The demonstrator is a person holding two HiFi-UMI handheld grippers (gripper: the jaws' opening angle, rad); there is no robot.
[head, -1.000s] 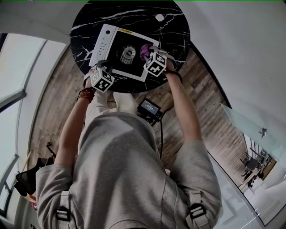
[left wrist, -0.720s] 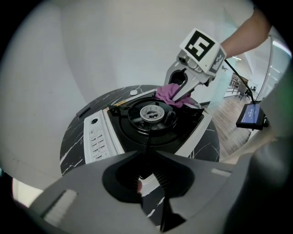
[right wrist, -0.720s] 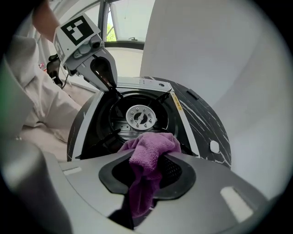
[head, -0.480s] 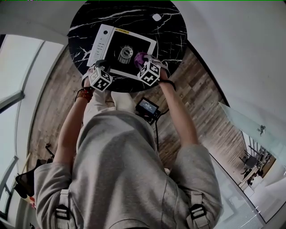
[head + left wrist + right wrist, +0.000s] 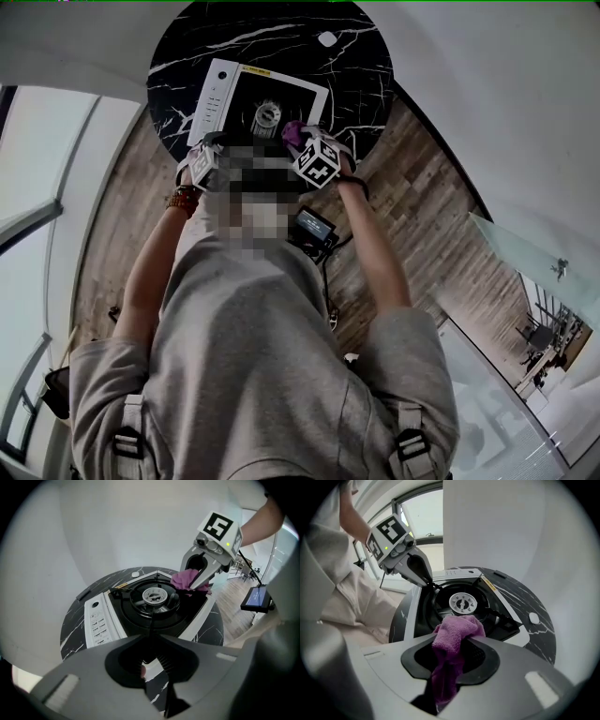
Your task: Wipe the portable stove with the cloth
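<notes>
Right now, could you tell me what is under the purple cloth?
The black top of the stove beside the burner, judging by what shows around the cloth; the patch directly beneath is covered.

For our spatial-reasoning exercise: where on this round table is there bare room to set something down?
The table is bare beyond the stove, beside the small white object, and left of the control panel. Crowded: the near edge, where the left gripper pinches the pan support and the right gripper clamps the cloth.

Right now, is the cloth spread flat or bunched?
Bunched: the purple cloth is a crumpled wad pinched in the right claw, not laid flat.
</notes>
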